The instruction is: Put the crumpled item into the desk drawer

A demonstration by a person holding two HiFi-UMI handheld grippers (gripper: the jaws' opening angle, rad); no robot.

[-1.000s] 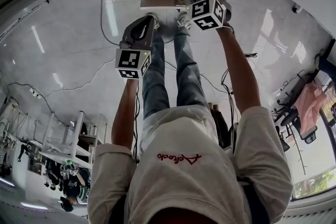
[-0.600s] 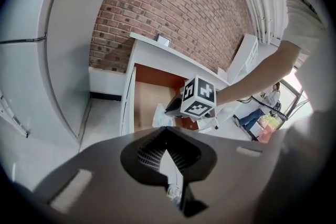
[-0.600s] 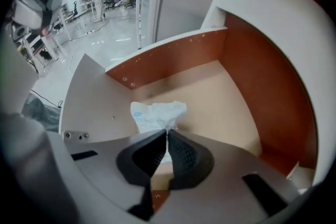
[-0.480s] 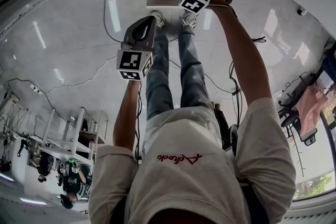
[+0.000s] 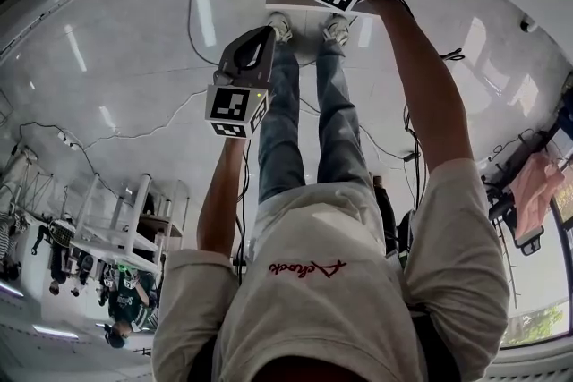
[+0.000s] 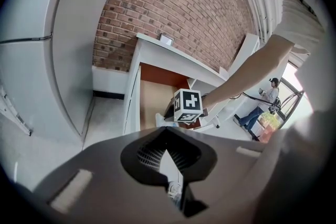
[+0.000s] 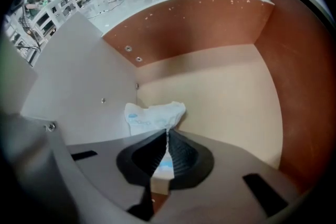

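The right claw (image 7: 167, 131) is pinched on the crumpled white wrapper (image 7: 152, 115), which sticks out just beyond its tips, inside the open drawer (image 7: 226, 86). The left claw (image 6: 166, 149) is pressed together and empty.

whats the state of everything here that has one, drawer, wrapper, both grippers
drawer: open.
right gripper: shut on the wrapper, reaching into the drawer.
wrapper: crumpled, pinched by the right gripper, inside the drawer.
left gripper: shut, empty, clear of the drawer.
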